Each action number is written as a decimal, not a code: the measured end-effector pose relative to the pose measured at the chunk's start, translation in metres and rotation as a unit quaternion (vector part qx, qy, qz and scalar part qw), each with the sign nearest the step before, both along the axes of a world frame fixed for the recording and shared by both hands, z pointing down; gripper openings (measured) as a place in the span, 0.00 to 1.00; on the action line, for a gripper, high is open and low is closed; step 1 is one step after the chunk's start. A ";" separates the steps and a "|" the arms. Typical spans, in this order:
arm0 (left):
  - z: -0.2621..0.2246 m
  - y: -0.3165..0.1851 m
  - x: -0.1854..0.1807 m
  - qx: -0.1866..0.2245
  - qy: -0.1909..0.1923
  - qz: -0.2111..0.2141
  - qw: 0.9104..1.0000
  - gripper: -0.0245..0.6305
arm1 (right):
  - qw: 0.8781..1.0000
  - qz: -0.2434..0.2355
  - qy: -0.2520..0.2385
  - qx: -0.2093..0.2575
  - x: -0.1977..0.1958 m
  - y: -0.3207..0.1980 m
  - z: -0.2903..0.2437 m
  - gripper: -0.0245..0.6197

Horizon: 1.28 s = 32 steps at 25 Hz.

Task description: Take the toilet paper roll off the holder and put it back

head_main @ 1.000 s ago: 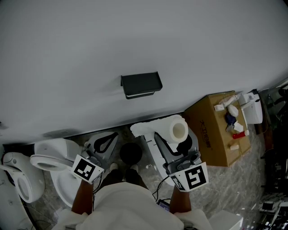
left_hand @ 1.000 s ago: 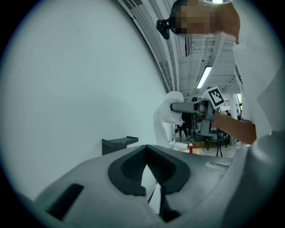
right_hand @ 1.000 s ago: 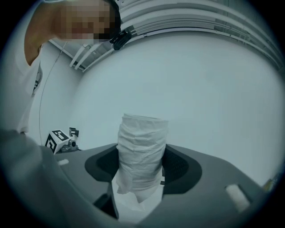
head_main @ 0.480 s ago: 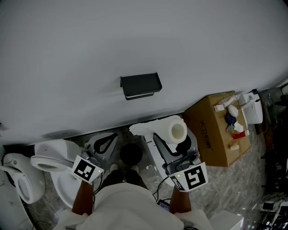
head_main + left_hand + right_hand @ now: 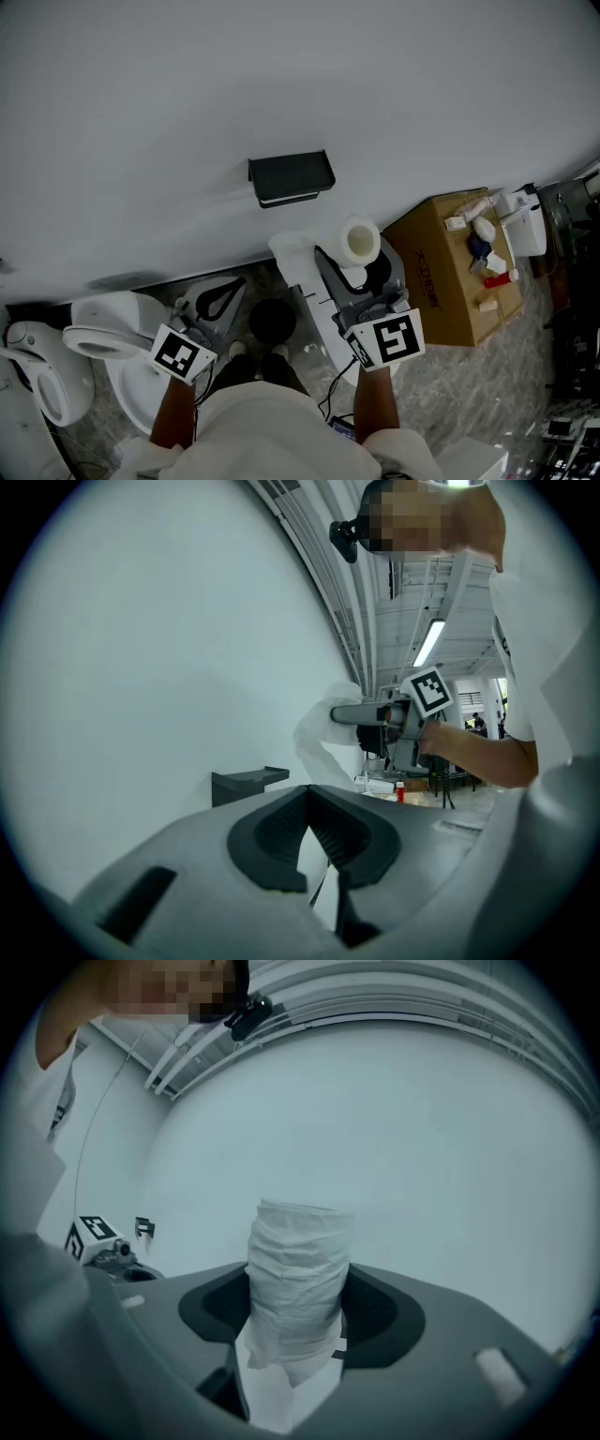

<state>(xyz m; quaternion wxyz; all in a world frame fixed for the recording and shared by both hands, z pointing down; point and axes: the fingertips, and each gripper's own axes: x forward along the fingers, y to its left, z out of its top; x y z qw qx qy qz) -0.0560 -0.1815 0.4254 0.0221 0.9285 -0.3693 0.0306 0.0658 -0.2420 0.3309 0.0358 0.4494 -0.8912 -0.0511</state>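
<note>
A black holder (image 5: 292, 176) is fixed to the pale wall. Below and to its right my right gripper (image 5: 353, 261) is shut on the white toilet paper roll (image 5: 360, 241); a loose tail of paper (image 5: 293, 251) hangs to the left. In the right gripper view the roll (image 5: 298, 1283) stands upright between the jaws of that gripper (image 5: 295, 1340), facing the bare wall. My left gripper (image 5: 223, 294) stays low at the left, shut and empty. The left gripper view shows its shut jaws (image 5: 323, 841), the holder (image 5: 248, 782) and the held roll (image 5: 323, 731) beyond.
A cardboard box (image 5: 441, 281) with several small bottles on top stands at the right by the wall. A white toilet (image 5: 112, 337) is at the lower left, and a black round object (image 5: 272, 321) sits on the floor between the grippers.
My right gripper has carried the roll up the picture and a little left, closer to the wall and the holder. The left gripper has not moved.
</note>
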 end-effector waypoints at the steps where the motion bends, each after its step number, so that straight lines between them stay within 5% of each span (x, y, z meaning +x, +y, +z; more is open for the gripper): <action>1: 0.000 0.000 0.001 -0.001 -0.001 0.001 1.000 0.04 | 1.000 0.003 0.005 0.001 -0.002 -0.009 0.001 0.48; 32: 0.005 -0.006 -0.012 -0.008 -0.010 -0.017 1.000 0.04 | 0.997 0.030 0.037 -0.060 -0.045 -0.171 0.059 0.48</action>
